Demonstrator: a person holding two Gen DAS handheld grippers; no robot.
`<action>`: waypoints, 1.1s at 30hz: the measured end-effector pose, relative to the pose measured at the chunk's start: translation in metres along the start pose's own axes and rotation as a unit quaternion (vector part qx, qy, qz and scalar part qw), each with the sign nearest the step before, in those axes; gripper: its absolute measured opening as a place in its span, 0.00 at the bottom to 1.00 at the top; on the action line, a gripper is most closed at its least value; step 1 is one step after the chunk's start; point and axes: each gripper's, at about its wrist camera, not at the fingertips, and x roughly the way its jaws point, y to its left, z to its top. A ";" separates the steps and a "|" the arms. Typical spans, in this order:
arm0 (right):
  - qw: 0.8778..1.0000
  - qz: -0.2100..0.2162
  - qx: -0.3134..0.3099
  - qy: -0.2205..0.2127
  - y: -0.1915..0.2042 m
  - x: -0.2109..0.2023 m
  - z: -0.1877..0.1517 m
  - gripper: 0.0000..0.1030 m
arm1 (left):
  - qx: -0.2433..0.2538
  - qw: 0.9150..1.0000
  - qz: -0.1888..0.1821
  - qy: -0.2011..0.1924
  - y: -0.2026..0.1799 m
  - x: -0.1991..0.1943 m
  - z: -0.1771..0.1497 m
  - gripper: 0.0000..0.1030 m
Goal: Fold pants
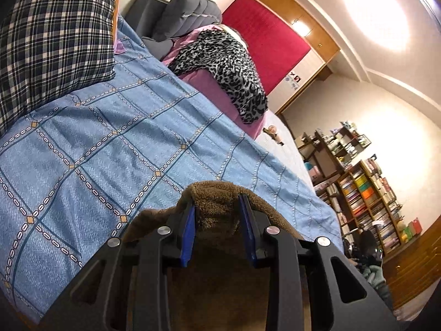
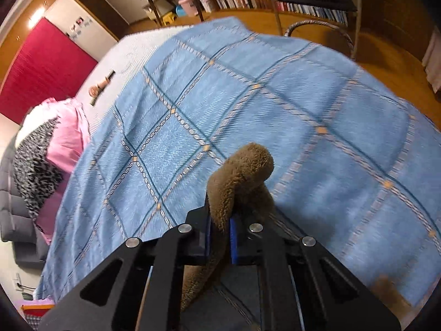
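I see the bed (image 1: 286, 149) filling most of both views, and I'm placing everything off the blue checked cover (image 1: 115, 138) spread over it. The bookshelf (image 1: 366, 193) stands beyond the cover's far edge in the left view, past the foot of the bed, with a wood floor (image 2: 386, 63) and a metal chair (image 2: 317, 2) on that same side in the right view. A red panel (image 1: 267, 38) sits on the wall across the bed from the cover. A plaid pillow (image 1: 55, 35) lies on the cover's near corner in the left view. Just off the cover's side edge I've got a pink sheet (image 2: 69, 143) with a leopard-print cloth (image 1: 226, 66) draped on it, and a grey padded cushion (image 1: 190, 11) behind those. The pants (image 2: 242, 176), brown fleece, are lifted above the cover, held at both ends as far as I can tell. Left gripper (image 1: 217, 201): jaws narrow, blue pads pressed on a thick fold of pants that bulges up over the tips and hangs down between the arms. Right gripper (image 2: 220, 223): jaws nearly together, pinching a thin band of the same fleece, a rolled loop of it sticking up past the tips. The cover in the right view is motion-blurred, so its far-edge detail is unclear to me.
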 end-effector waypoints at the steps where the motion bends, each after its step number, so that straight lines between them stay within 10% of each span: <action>1: 1.000 0.003 0.002 -0.004 -0.007 -0.012 -0.005 0.09 | 0.000 1.000 -0.006 -0.001 0.001 -0.003 -0.001 0.29; 22: 0.998 0.011 0.040 -0.049 -0.173 -0.136 -0.168 0.08 | -0.012 1.000 -0.010 0.012 0.057 -0.067 -0.071 0.30; 28: 0.996 0.038 0.076 -0.027 -0.204 -0.108 -0.183 0.09 | -0.038 0.997 0.054 0.029 0.087 -0.055 -0.088 0.52; 33: 0.990 0.088 0.109 -0.027 -0.227 -0.094 -0.193 0.36 | -0.077 0.995 0.054 0.033 0.102 -0.066 -0.092 0.61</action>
